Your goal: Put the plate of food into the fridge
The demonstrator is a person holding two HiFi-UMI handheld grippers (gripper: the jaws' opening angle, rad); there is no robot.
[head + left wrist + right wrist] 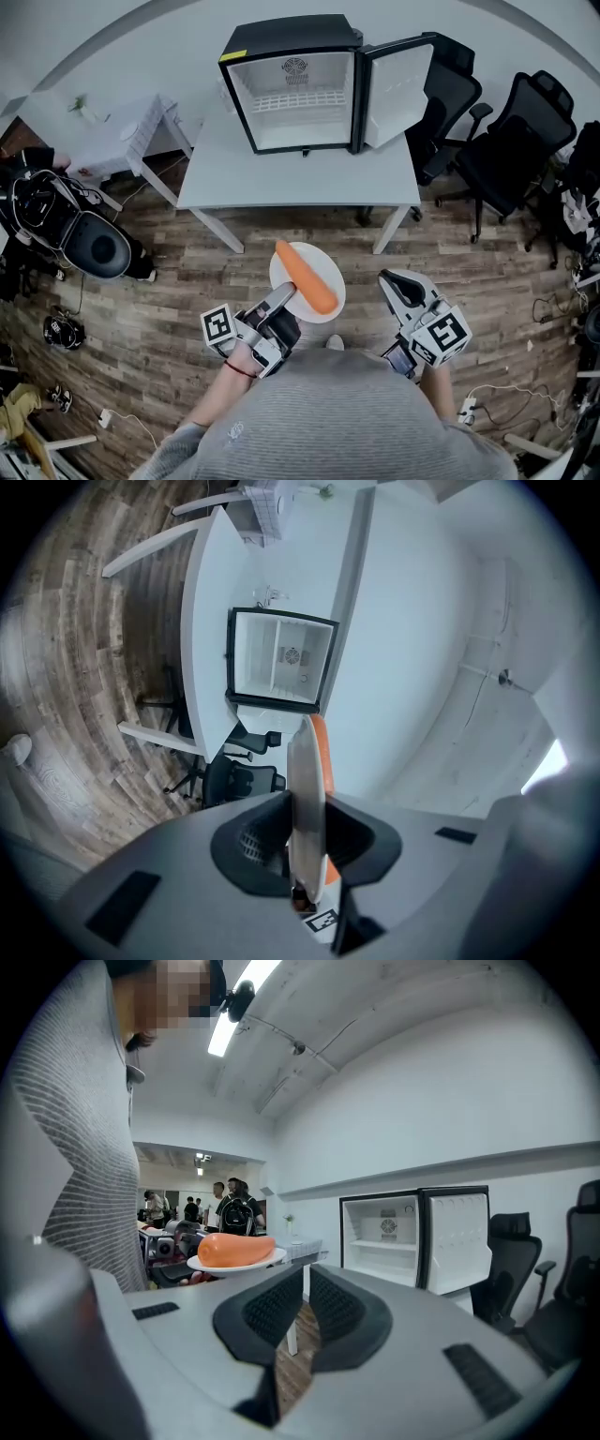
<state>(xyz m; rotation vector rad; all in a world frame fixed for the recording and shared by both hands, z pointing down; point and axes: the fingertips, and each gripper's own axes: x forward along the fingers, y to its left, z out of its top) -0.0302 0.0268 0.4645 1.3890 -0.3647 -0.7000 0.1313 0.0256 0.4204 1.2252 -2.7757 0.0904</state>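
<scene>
Plate (326, 267) rim hidden btw left gripper (307, 822) fingers (248, 841) | carrot (320, 752) partly behind plate

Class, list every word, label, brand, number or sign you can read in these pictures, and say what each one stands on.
No words or numbers can be read.
Round emblem on the back wall inside the fridge: too small to read.
Yellow sticker on its top front corner: blurred.
Square markers on the cubes of the left gripper and right gripper: black-and-white patterns, no letters.

Carrot (309, 277) on plate (327, 265); fridge (292, 84) on table (281, 180) beyond, chairs (502, 150) right.
</scene>
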